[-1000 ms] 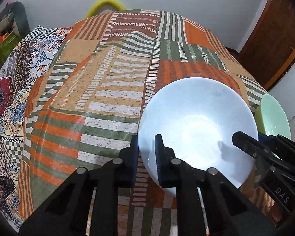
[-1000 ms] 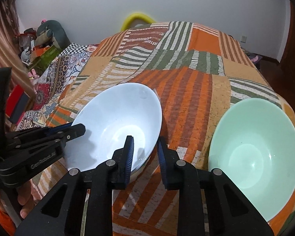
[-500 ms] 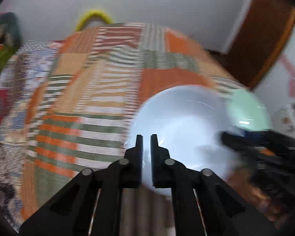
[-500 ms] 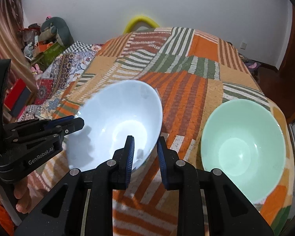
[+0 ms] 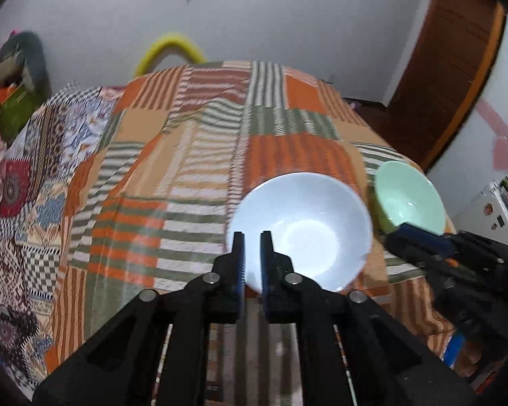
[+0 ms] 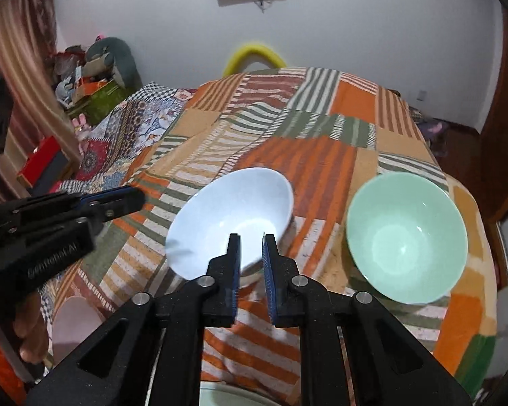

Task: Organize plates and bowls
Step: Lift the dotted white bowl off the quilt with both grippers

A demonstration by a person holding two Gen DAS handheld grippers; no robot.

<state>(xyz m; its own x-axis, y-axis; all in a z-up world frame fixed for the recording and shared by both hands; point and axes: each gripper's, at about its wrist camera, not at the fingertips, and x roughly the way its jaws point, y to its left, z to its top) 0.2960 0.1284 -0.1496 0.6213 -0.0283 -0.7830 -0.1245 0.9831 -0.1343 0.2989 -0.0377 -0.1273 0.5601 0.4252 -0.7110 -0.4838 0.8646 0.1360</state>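
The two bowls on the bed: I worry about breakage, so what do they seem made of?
White bowl: glossy, smooth, opaque, with bright highlights; looks like glazed ceramic or melamine, cannot tell which. Mint green bowl: same glossy, even finish, thin rim; likewise ceramic or melamine. Both rest on a soft woven bedspread.

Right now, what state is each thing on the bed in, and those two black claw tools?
white bowl: upright, empty, on the bedspread.
green bowl: upright, empty, apart from the white one.
left hand-held gripper: shut, holding nothing.
right hand-held gripper: shut, holding nothing.
bedspread: spread out, slightly wrinkled.
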